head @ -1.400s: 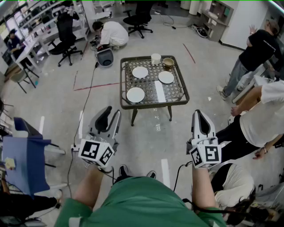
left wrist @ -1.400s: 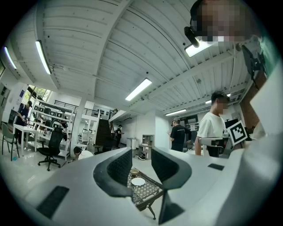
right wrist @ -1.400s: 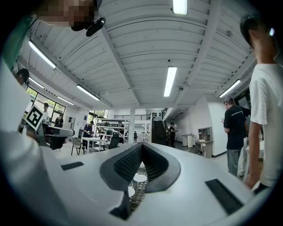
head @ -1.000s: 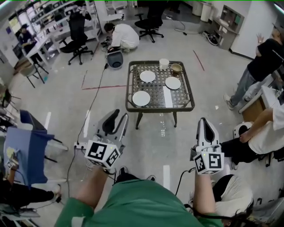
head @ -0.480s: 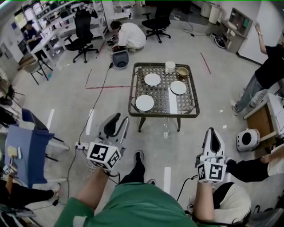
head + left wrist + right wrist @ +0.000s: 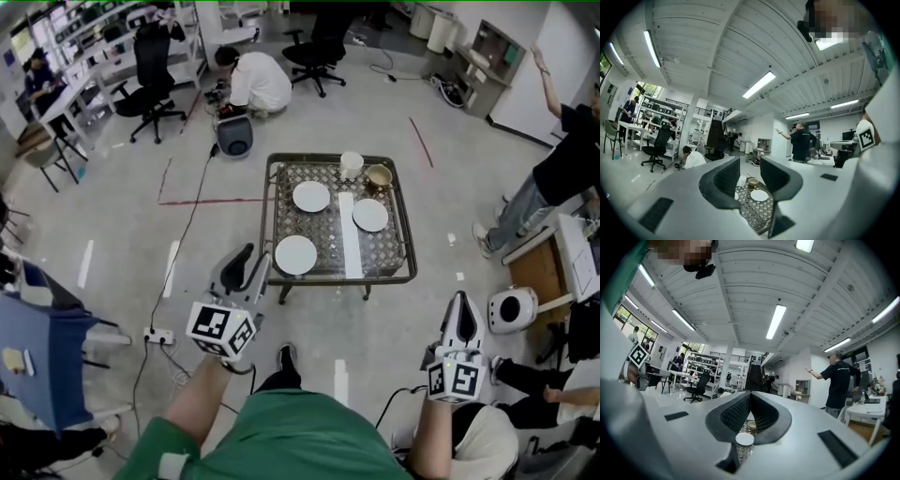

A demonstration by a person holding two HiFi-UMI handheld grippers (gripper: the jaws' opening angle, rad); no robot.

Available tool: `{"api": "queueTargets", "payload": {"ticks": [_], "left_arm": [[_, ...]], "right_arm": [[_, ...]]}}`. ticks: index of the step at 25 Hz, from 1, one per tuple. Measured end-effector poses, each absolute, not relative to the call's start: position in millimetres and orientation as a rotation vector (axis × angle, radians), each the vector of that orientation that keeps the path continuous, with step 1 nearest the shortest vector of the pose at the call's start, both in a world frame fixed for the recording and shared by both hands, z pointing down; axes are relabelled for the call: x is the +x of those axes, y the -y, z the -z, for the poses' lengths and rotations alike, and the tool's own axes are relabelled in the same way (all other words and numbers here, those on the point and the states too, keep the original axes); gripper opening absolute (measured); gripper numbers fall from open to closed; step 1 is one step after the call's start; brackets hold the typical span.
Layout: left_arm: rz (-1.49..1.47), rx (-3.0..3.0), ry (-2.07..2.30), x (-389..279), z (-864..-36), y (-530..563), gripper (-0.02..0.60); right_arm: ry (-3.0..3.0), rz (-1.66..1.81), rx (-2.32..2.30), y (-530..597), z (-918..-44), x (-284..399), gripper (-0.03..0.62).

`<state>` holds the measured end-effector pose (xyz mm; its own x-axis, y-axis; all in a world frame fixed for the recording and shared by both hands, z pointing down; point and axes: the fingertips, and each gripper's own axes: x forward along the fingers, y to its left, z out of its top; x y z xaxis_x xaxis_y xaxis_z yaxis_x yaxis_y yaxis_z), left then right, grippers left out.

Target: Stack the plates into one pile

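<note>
Three white plates lie apart on the low lattice-top table (image 6: pixel 272 202): a back one (image 6: pixel 311 196), a right one (image 6: pixel 370 215) and a near-left one (image 6: pixel 296 254). My left gripper (image 6: pixel 251 264) hovers open and empty just short of the table's near-left corner. My right gripper (image 6: pixel 462 300) is shut on nothing, over the floor to the right of the table. In the left gripper view the open left gripper (image 6: pixel 750 176) frames a plate (image 6: pixel 759 195) and the table (image 6: pixel 749 213). In the right gripper view the right gripper (image 6: pixel 750 412) points at a plate (image 6: pixel 745 439).
A white cup (image 6: pixel 352 164), a brown bowl (image 6: pixel 379 175) and a white strip (image 6: pixel 348 234) share the table. A person crouches (image 6: pixel 255 81) behind it by office chairs (image 6: pixel 150 66). Another person (image 6: pixel 562 173) stands right. A white round device (image 6: pixel 511 309) and a power strip (image 6: pixel 157 335) lie on the floor.
The table has come closer and lower in the head view. Both grippers have moved forward toward it, the right one drifting to the right. Neither gripper's jaws changed.
</note>
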<state>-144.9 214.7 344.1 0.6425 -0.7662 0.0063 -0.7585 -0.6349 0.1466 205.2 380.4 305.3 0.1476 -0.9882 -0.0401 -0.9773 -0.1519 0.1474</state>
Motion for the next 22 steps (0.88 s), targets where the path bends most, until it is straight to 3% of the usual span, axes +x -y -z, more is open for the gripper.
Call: {"api": "queueTargets", "payload": {"ticks": [9,22], "left_arm": [[0.071,2.687,1.246,-160,-366,-113,0.146],[0.054,2.651,1.244,-151,-384,-56,0.146]], "right_arm": [[1.919,-0.023,2.371,-285,-334,212,0.023],[1.963,-0.4,2.407,-210,-399,249,0.028]]}}
